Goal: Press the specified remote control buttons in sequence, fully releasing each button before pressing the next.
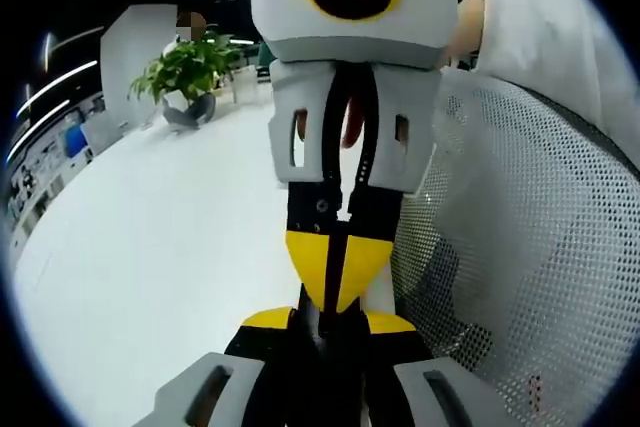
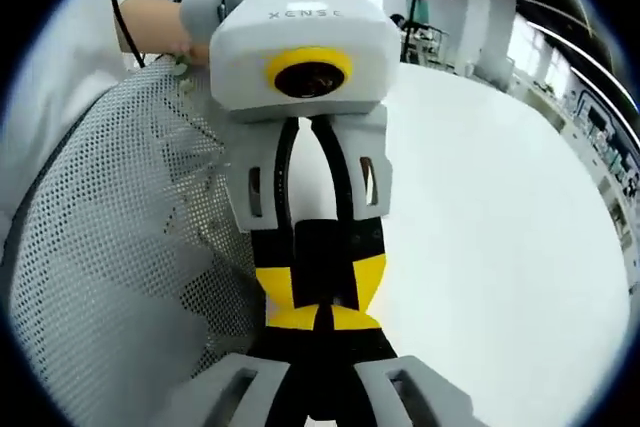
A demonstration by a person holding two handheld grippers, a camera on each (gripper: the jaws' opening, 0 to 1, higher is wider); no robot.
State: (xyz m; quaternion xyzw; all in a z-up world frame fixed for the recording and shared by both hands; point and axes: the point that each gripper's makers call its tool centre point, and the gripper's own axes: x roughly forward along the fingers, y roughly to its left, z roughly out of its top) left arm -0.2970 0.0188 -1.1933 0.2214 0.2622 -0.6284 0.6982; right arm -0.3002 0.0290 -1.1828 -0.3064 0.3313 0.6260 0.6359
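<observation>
My two grippers meet tip to tip above a white table (image 1: 150, 247). In the left gripper view, my left gripper (image 1: 330, 325) rises from the bottom with its yellow-and-black jaws closed together. My right gripper (image 1: 336, 292) comes down from the top, its yellow tips forming a closed point that touches the left one's tips. In the right gripper view, my right gripper (image 2: 320, 342) is shut at the bottom. The left gripper (image 2: 322, 315) hangs from above, its jaws together. Nothing is held between either pair of jaws.
A grey mesh chair back (image 1: 530, 247) (image 2: 110, 247) stands close beside the grippers. A person in a white garment (image 1: 560, 37) holds them, with a hand (image 2: 165, 27) showing. A potted plant (image 1: 185, 72) stands at the table's far end. Shelves and equipment (image 2: 590, 117) line the room.
</observation>
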